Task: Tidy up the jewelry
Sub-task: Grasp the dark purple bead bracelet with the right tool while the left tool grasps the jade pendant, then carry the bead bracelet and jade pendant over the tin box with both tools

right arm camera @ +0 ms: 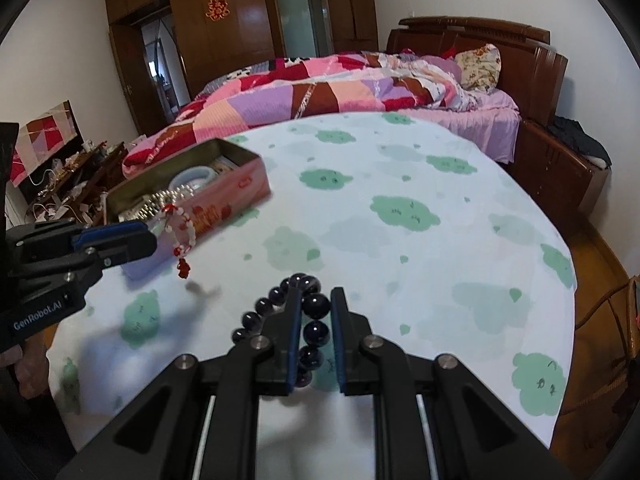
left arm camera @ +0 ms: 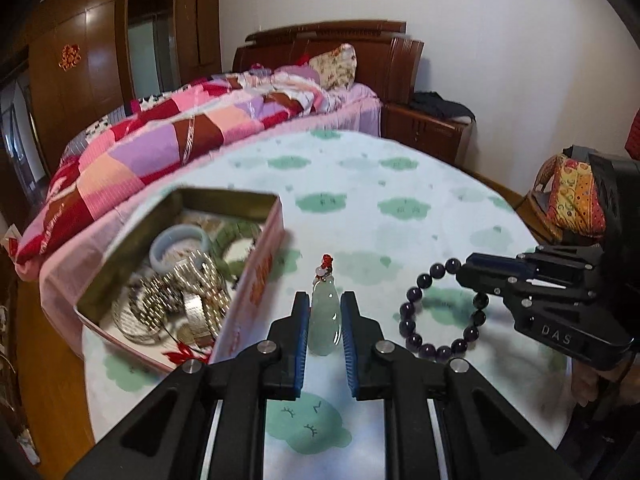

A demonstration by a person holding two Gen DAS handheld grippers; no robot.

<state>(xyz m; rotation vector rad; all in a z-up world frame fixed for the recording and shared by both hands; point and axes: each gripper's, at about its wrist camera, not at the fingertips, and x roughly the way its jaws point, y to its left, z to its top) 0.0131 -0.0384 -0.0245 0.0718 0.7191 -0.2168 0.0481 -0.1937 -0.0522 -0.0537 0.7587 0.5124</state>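
Left gripper (left arm camera: 325,322) pinches a jade pendant (left arm camera: 325,316), centre frame. Right gripper (right arm camera: 314,320) clamps the purple bead bracelet (right arm camera: 314,306). Jewelry tin (left arm camera: 256,280) sits left.

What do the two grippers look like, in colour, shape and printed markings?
Both are matte black plastic with silver pivot screws. The left gripper and the right gripper each have two flat, straight fingers lined with ribbed blue pads. The left body carries white "GenRobot.AI" lettering; the right shows "DAS". No cables or sleeves are clearly visible.
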